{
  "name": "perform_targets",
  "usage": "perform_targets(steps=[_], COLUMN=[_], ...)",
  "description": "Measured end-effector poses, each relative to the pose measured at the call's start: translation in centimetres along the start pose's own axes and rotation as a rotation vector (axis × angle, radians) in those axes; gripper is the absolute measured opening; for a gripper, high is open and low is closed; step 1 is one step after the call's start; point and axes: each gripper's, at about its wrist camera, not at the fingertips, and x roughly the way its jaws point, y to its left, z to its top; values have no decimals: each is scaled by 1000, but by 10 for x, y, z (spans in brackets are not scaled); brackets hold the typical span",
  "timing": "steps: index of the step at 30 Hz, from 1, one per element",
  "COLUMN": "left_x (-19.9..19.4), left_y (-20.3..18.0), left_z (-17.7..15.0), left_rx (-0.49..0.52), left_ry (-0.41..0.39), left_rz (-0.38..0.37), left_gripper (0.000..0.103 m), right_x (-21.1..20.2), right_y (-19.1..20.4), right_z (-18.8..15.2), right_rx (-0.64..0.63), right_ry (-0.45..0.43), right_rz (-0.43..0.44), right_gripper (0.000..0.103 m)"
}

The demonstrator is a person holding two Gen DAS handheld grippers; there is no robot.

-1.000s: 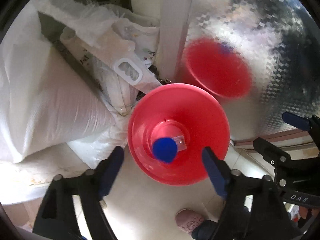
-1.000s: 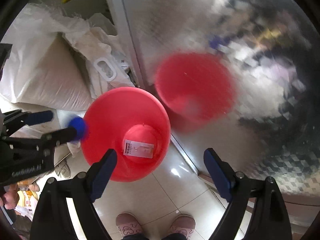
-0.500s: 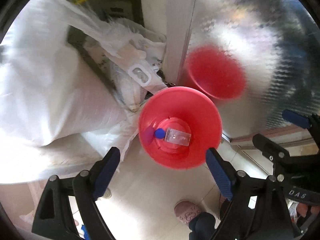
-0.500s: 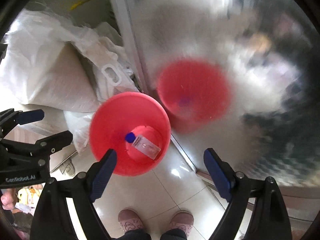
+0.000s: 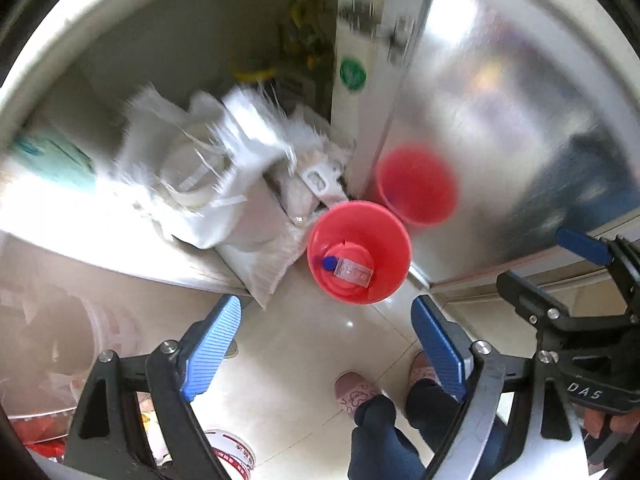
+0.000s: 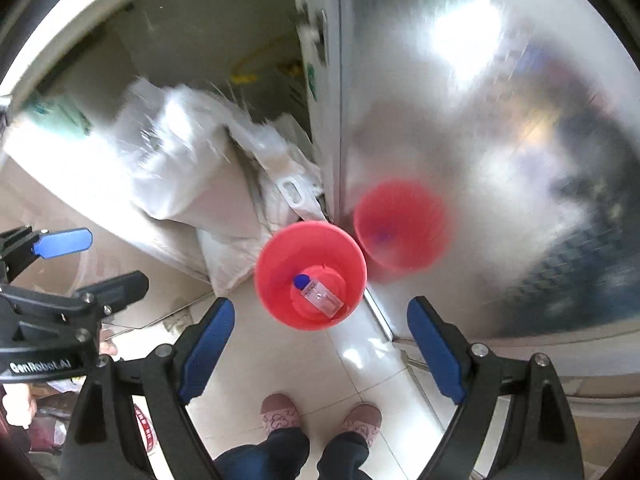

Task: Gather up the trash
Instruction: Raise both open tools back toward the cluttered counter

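A red plastic bin (image 5: 384, 232) stands on the tiled floor beside a shiny metal door; it also shows in the right wrist view (image 6: 280, 264). A small clear bottle with a blue cap (image 5: 348, 269) lies on the bin's bottom, also seen in the right wrist view (image 6: 318, 294). My left gripper (image 5: 326, 344) is open and empty, high above the floor, nearer than the bin. My right gripper (image 6: 320, 344) is open and empty, likewise above and short of the bin. Each gripper shows at the edge of the other's view.
White woven sacks (image 5: 224, 184) are piled left of the bin against a wall. The metal door (image 5: 500, 120) reflects the bin. The person's slippered feet (image 6: 280, 412) stand on the pale tiles below. A tape roll (image 5: 232, 448) and red clutter lie at lower left.
The blue-capped bottle has dropped from the left gripper into the red bin. Both grippers have risen and pulled back, so the bin looks smaller and more of the corner shows.
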Motion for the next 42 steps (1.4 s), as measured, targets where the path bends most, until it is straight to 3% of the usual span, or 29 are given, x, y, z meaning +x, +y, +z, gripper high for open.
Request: perform_targets(steps=[13, 22, 31, 42], left_x=[-152, -211, -207, -152], left_y=[-7, -34, -68, -117], left_z=[59, 132, 238, 356], left_rx=[25, 75, 103, 108], left_ry=[-104, -184, -217, -164], left_rz=[-18, -8, -19, -76], left_gripper=[86, 86, 86, 86], right_x=[-151, -209, -212, -197], right_y=[4, -24, -84, -160], right_z=[43, 98, 174, 261], right_rx=[16, 57, 91, 99], right_ry=[-116, -208, -241, -200], right_rz=[-23, -79, -107, -150], right_gripper=[91, 97, 97, 97])
